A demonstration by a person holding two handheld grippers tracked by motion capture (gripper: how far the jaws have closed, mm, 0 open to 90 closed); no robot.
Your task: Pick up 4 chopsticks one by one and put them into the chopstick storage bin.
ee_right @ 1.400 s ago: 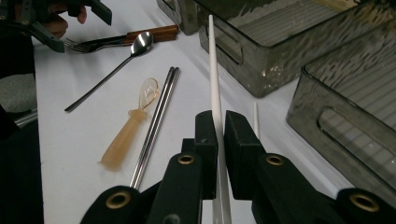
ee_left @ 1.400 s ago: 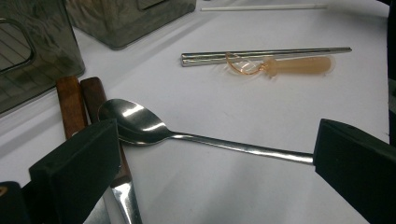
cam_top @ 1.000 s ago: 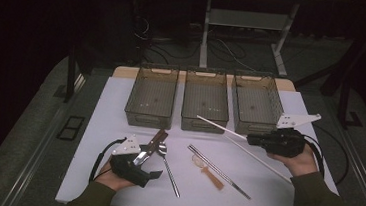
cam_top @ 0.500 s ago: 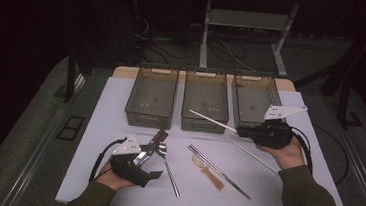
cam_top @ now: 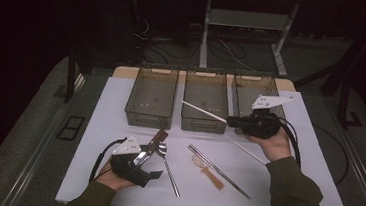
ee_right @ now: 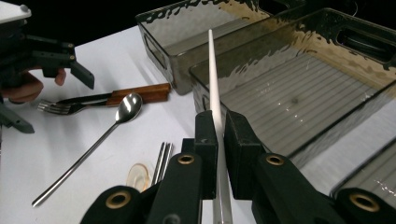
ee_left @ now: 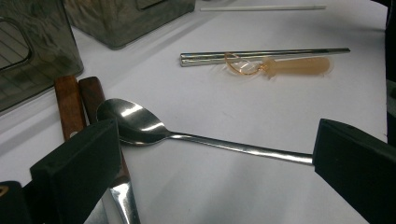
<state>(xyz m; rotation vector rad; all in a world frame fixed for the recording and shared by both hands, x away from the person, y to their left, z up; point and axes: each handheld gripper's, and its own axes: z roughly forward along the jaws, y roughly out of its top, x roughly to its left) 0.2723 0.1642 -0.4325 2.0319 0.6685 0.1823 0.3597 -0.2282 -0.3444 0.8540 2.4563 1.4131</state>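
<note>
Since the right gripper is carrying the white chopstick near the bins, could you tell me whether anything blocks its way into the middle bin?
Nothing visible does. The right gripper is shut on the white chopstick, whose free end already reaches over the middle bin. That bin is open-topped and looks empty. The second white chopstick lies on the table beside the hand.

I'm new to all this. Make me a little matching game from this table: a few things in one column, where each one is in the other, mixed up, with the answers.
Things:
1. white stick
2. spoon
3. steel chopsticks
4. middle bin

Places:
A. flat on the table beside a small amber-handled utensil
B. clamped in the right gripper
C. between the left gripper's open jaws
D. back of the table, between two other bins

Pairs: 1-B, 2-C, 3-A, 4-D
</note>
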